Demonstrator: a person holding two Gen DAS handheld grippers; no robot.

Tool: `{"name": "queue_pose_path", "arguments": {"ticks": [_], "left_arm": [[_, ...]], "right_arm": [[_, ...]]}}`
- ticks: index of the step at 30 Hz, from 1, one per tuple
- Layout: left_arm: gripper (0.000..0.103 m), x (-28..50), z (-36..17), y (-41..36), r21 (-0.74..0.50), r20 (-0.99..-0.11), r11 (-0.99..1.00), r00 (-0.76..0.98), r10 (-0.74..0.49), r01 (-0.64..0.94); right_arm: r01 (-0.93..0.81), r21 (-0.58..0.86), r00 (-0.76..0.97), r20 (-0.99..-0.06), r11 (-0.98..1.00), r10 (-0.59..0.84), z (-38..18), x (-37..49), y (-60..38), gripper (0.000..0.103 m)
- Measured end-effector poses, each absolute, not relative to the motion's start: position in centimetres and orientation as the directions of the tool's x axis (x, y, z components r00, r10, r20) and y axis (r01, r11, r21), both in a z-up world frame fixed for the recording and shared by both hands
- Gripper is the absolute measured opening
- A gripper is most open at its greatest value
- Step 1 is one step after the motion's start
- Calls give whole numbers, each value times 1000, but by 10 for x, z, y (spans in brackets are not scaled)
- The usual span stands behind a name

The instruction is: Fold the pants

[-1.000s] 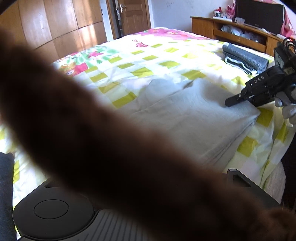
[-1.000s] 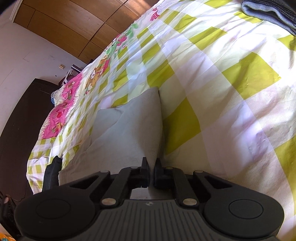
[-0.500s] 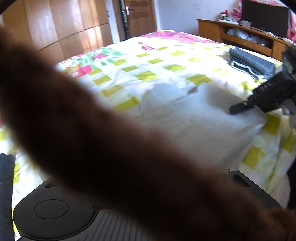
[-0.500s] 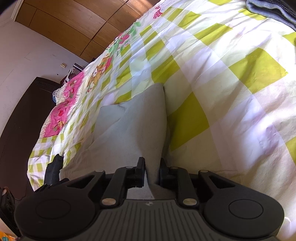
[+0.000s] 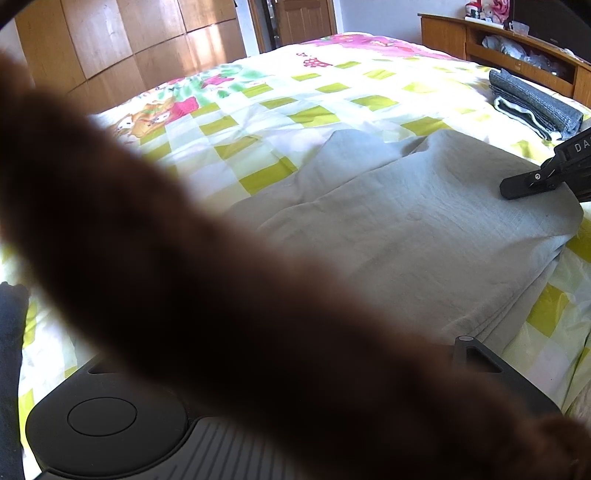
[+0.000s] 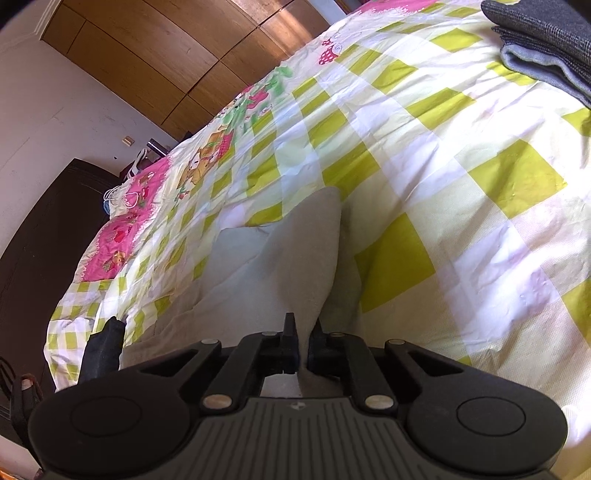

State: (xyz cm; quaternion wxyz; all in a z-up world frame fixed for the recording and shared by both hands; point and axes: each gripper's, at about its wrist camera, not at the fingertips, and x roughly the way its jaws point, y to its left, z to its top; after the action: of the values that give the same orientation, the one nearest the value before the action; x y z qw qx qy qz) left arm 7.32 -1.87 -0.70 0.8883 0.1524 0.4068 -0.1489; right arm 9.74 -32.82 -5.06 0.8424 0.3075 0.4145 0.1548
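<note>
Light grey pants [image 5: 424,229] lie on a bed with a yellow-green checked sheet [image 5: 258,107]. In the right wrist view my right gripper [image 6: 303,345] is shut on a raised fold of the pants [image 6: 310,254] and lifts it off the sheet. The right gripper also shows in the left wrist view [image 5: 535,181] at the pants' right edge. A blurred brown furry thing [image 5: 203,295] covers most of the left wrist view and hides the left gripper's fingers.
A stack of folded grey clothes [image 5: 535,99] lies at the far right of the bed, also in the right wrist view [image 6: 546,44]. Wooden wardrobes [image 5: 129,44] and a wooden shelf [image 5: 480,33] stand beyond the bed. A dark cloth [image 6: 103,343] hangs at the bed's edge.
My right gripper opened slightly on the pants' edge, then shut on it and raised the fold. The left view moved closer to the pants.
</note>
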Motion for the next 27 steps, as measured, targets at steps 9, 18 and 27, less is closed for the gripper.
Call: {"name": "queue_pose_path", "arguments": {"ticks": [9, 18, 27], "left_arm": [[75, 67, -3, -12, 127, -760, 916, 631, -157, 381], [75, 60, 4, 12, 99, -746, 929, 645, -167, 355], [75, 51, 12, 60, 116, -731, 953, 674, -109, 280]], "right_arm": [[-69, 582, 623, -609, 810, 491, -10, 94, -296, 23], [-139, 517, 614, -624, 845, 483, 19, 94, -248, 23], [-265, 410, 594, -643, 873, 483, 35, 92, -185, 23]]}}
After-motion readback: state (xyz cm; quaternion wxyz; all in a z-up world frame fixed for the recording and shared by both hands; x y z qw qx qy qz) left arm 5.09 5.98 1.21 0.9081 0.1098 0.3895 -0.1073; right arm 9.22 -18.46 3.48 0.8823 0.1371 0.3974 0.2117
